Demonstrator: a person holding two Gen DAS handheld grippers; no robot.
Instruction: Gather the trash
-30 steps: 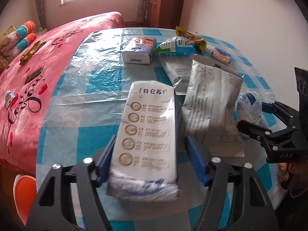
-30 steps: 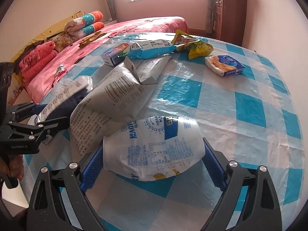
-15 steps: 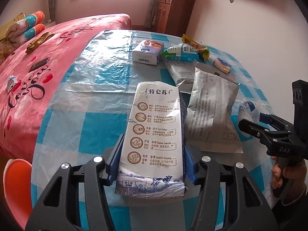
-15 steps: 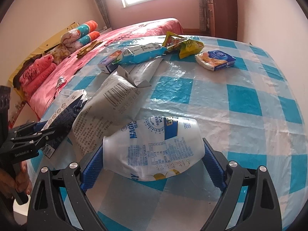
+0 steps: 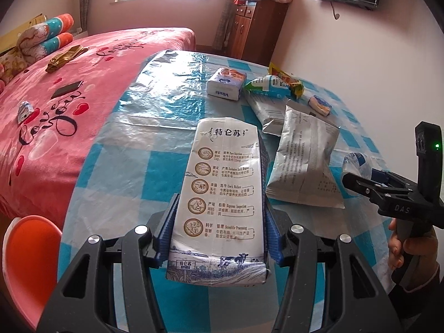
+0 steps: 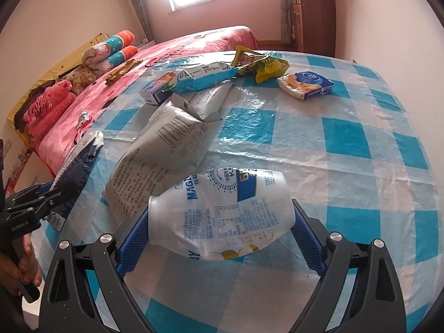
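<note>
We have the milk carton (image 5: pixel 222 208) pinched in the left gripper (image 5: pixel 219 236), long axis pointing far across the table (image 6: pixel 347 144), while the right gripper (image 6: pixel 222 230) clasps the bottle (image 6: pixel 222 216) crosswise, neck leftward, both trash pieces near us.

Table (image 6: pixel 347 144) w/ blue-white check cloth under clear plastic. Upper centre of right wrist view: tissue pack (image 6: pixel 305 82), yellow snack bags (image 6: pixel 263 62), blue wrapper (image 6: pixel 205 75), small box (image 6: pixel 158 88). Grey foil bags (image 6: pixel 166 149) mid-left.
</note>
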